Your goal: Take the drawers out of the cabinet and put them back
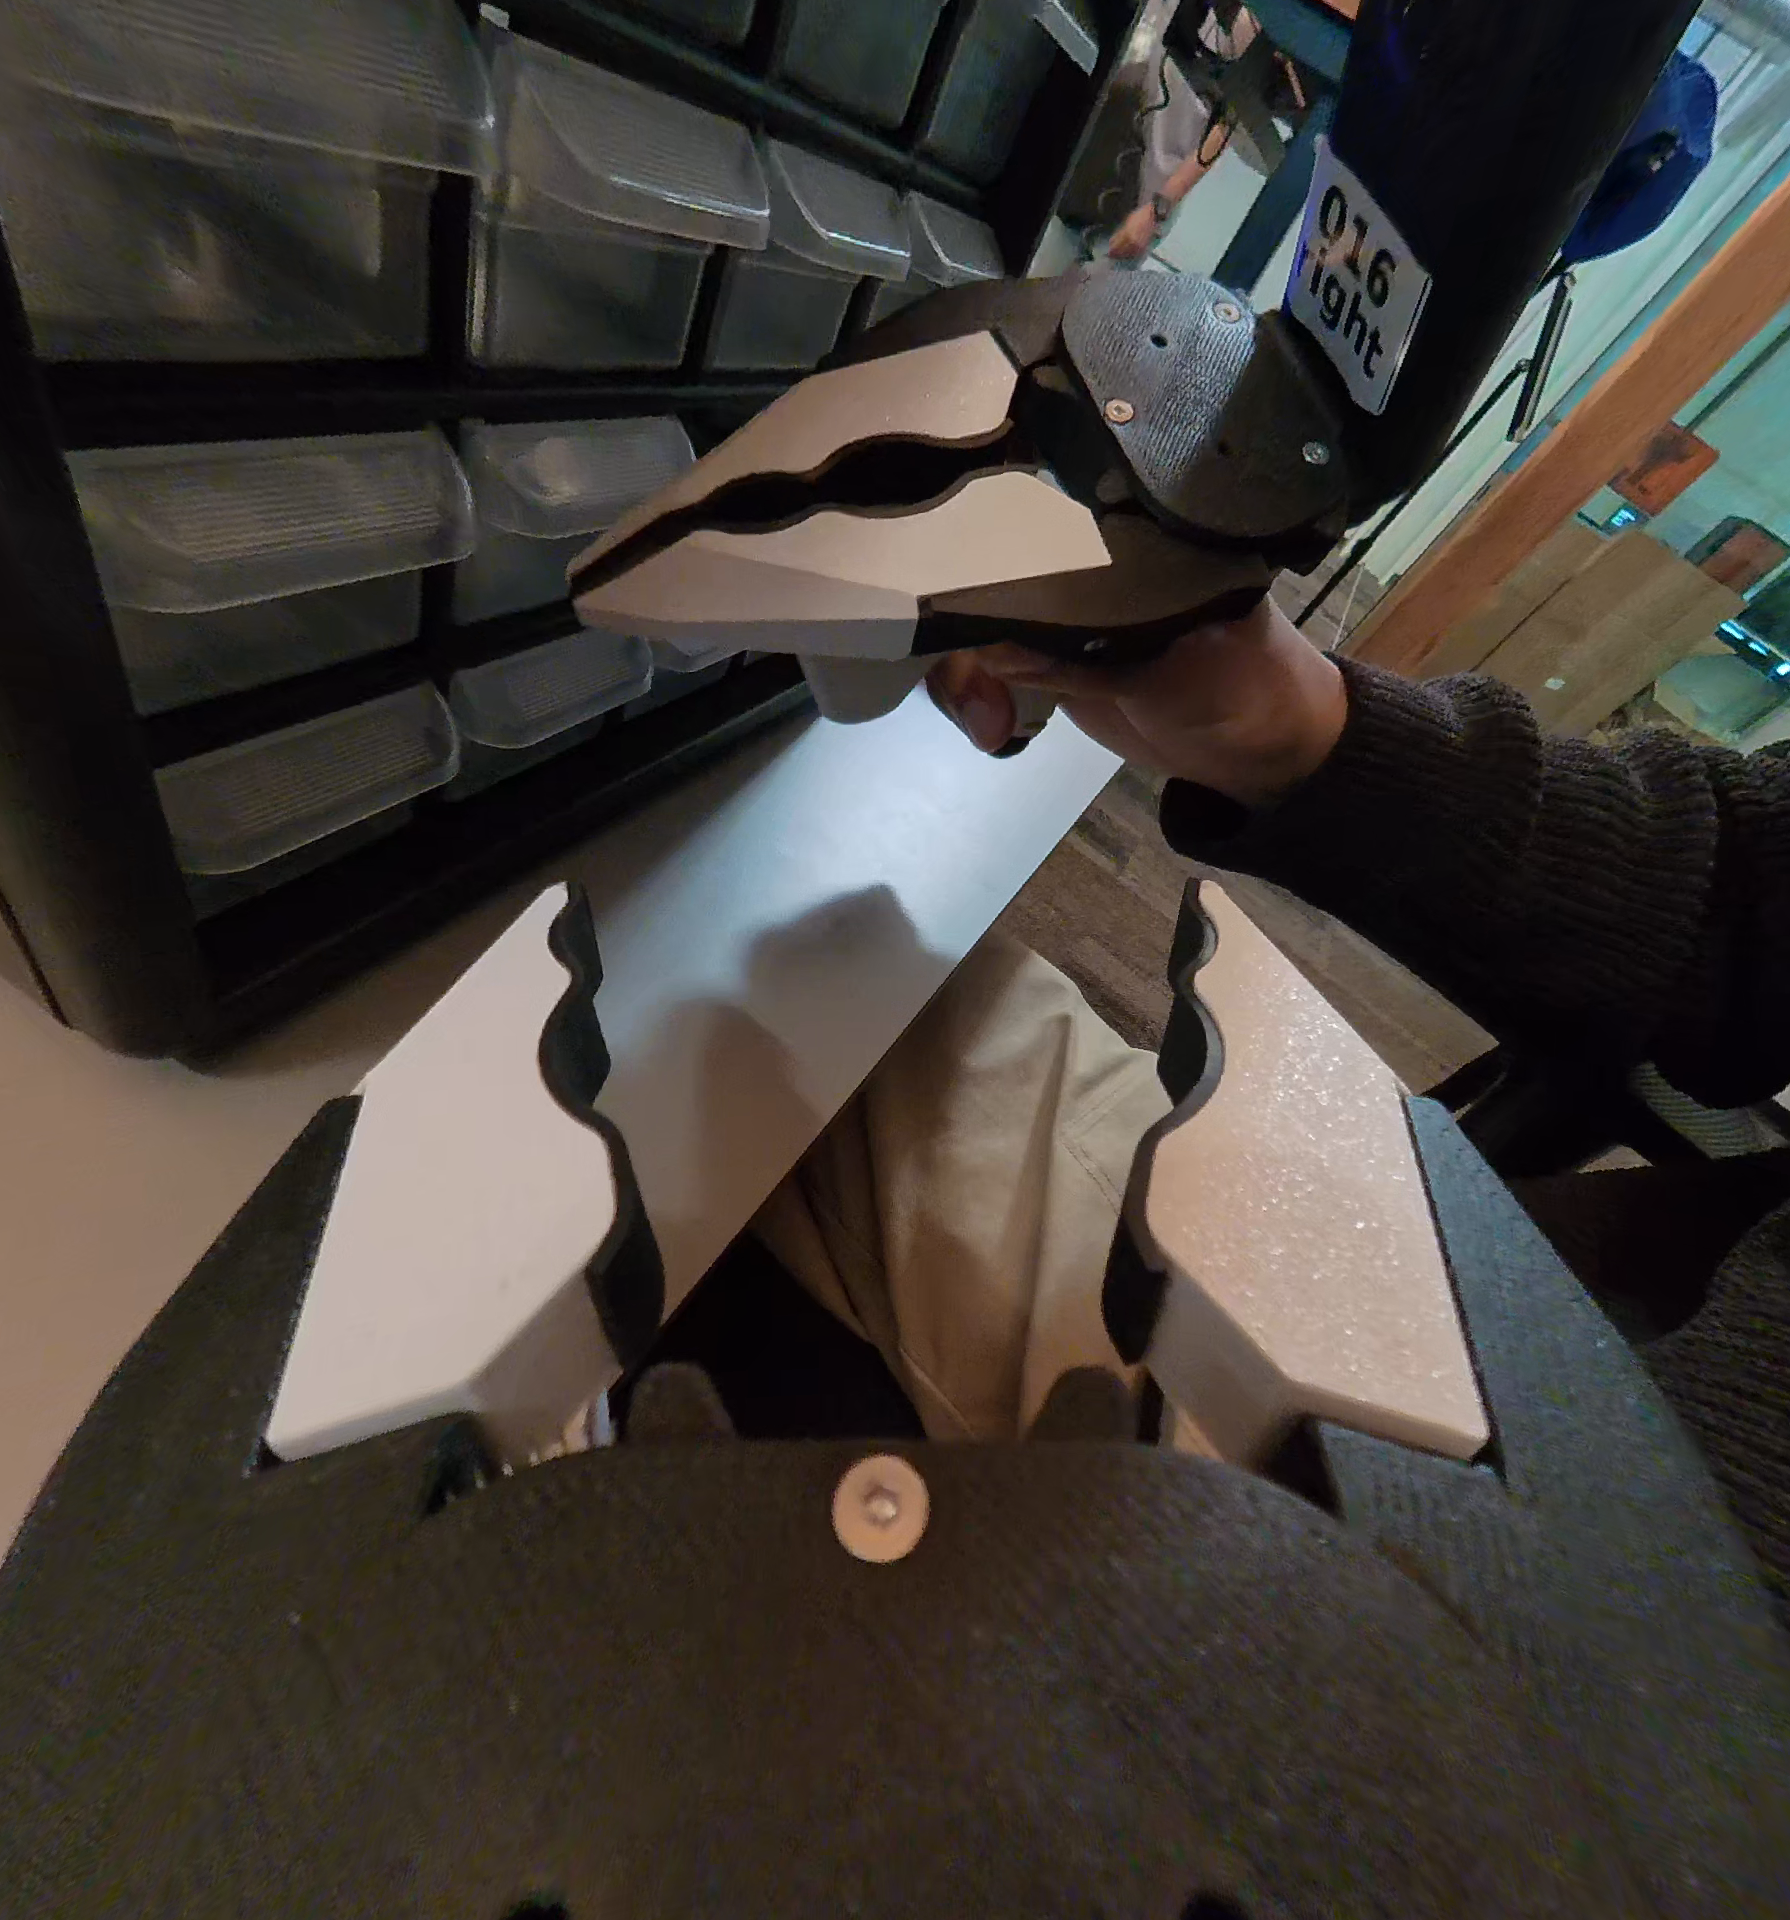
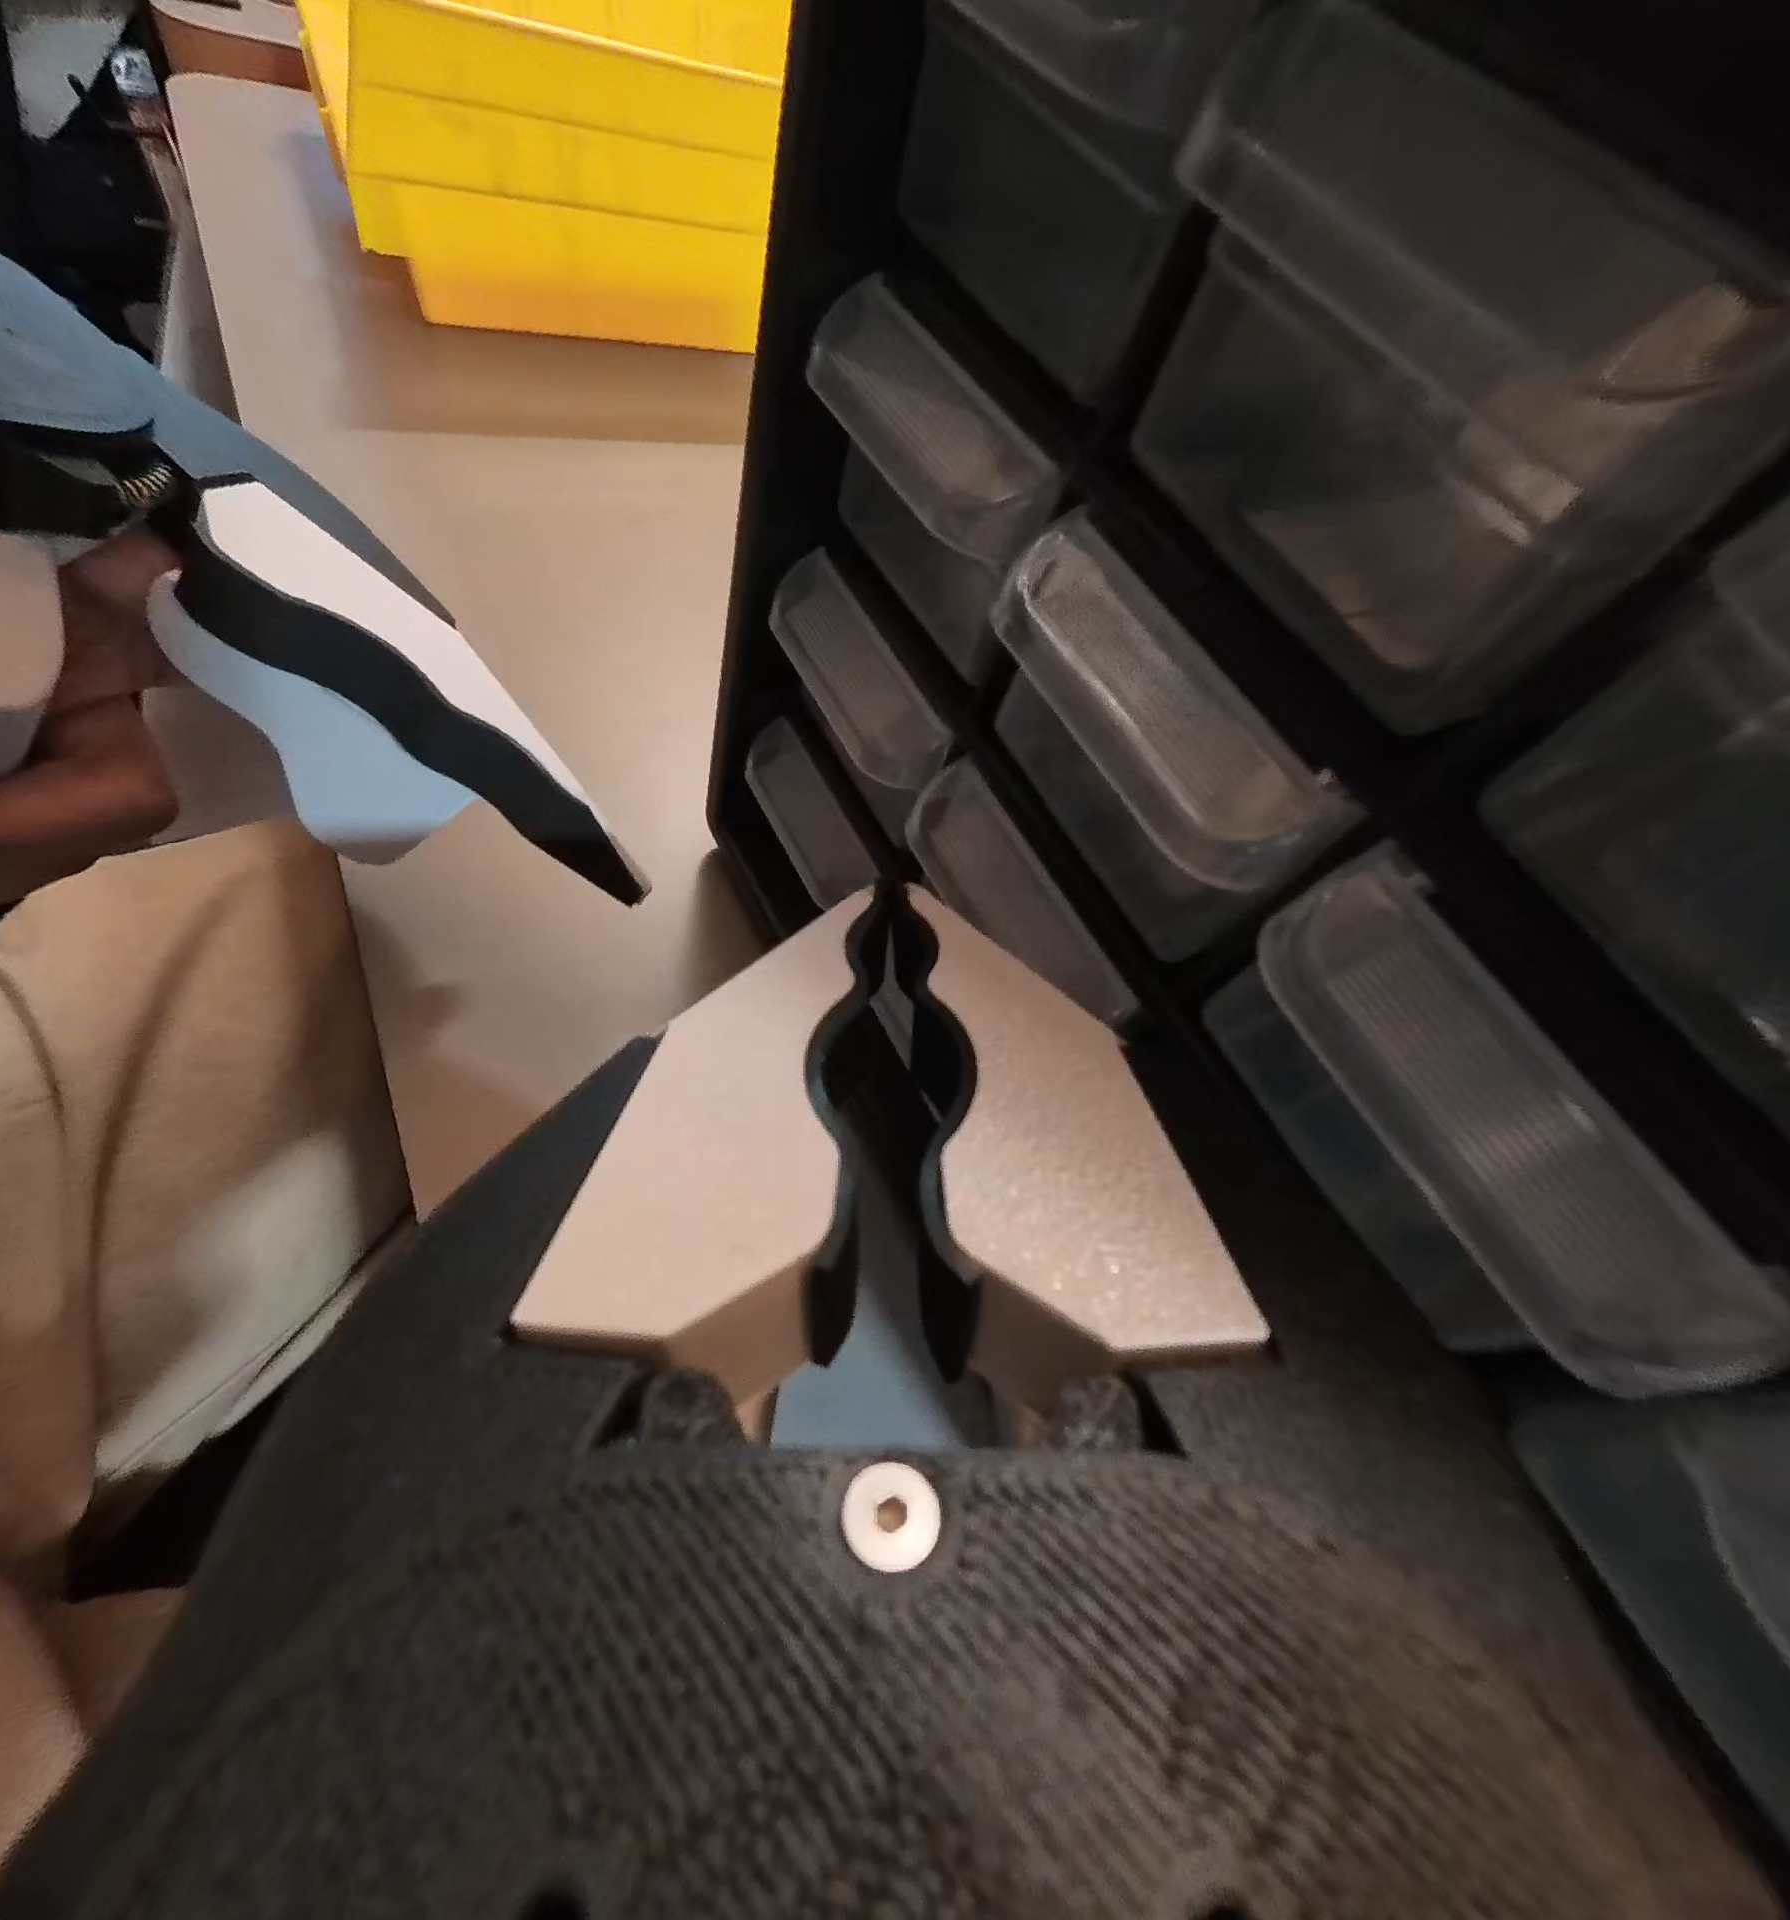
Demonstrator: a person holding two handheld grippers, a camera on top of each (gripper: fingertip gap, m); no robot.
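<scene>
Drawers of ribbed clear plastic fill black cabinet; left gripper jaws spread, right gripper jaws pressed together

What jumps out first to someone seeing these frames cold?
Probably the black cabinet full of clear plastic drawers, standing on the pale table and filling much of both views. Next, the two grippers in front of it: the right gripper shut on nothing, tips near the cabinet's lower corner, and the left gripper open over the table edge. The bright yellow bins behind, beside the cabinet, also pull the eye.
</scene>
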